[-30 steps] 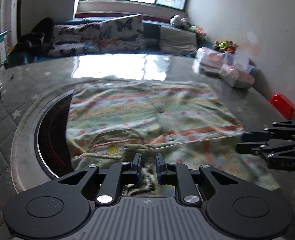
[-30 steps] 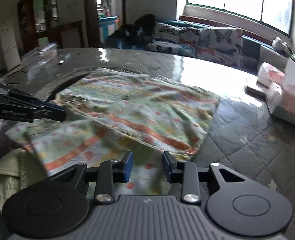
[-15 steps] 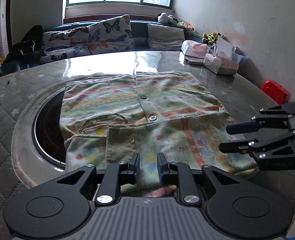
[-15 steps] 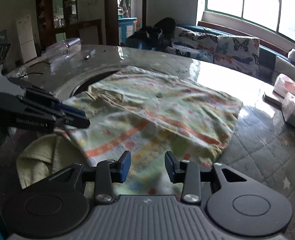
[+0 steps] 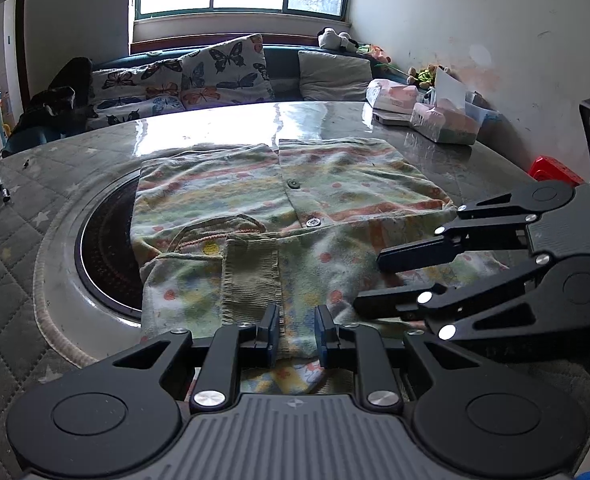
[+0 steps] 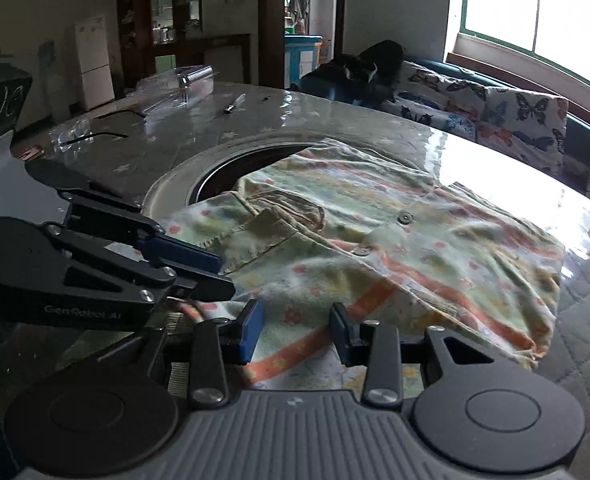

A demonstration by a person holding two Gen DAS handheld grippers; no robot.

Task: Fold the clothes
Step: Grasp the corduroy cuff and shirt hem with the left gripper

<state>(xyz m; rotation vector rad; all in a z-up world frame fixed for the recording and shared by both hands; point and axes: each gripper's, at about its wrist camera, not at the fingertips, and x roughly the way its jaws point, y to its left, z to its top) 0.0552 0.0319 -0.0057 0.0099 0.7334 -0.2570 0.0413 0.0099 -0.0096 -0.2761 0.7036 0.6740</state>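
Observation:
A pale green child's shirt with orange stripes and coloured dots lies folded on the round table, its ribbed cuff laid over the near part. It also shows in the right wrist view. My left gripper is open and empty above the shirt's near edge. My right gripper is open and empty above the same edge, to the right of the left one. In the left wrist view the right gripper's fingers hover over the shirt's right side.
The shirt partly covers a dark round recess in the table's middle. Tissue packs and boxes sit at the far right, a red box by the wall. A pen and clear plastic lie on the far left side.
Both grippers have pulled back and risen from the shirt. The sleeve part has come to lie folded over the near side, and both grippers' jaws stand wider apart.

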